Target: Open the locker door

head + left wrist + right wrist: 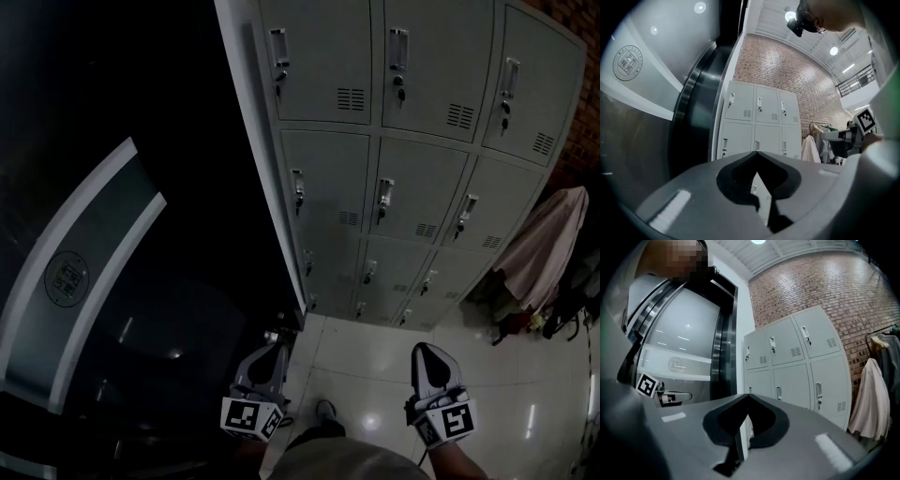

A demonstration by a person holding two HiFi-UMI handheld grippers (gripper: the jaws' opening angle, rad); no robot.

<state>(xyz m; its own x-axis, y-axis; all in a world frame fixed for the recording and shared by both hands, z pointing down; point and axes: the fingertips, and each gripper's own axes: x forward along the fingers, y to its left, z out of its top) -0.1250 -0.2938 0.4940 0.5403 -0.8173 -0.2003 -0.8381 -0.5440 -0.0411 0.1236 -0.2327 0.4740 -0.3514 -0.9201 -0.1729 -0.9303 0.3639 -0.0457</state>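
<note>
A grey bank of metal lockers [412,187] stands ahead, with three columns of doors, all of them closed, each with a small handle and lock. The same lockers [757,117] show in the left gripper view, and again as lockers [797,362] in the right gripper view. My left gripper [267,361] hangs low at the bottom of the head view, well short of the doors, its jaws shut on nothing. My right gripper [429,361] is beside it, also shut and empty. In their own views the left gripper [756,153] and the right gripper [747,395] have their tips together.
A dark glass wall with a round emblem [66,278] runs along the left. Coats on a rack [548,248] hang to the right of the lockers. A brick wall [820,287] rises behind them. Glossy floor tiles [375,356] lie between me and the lockers.
</note>
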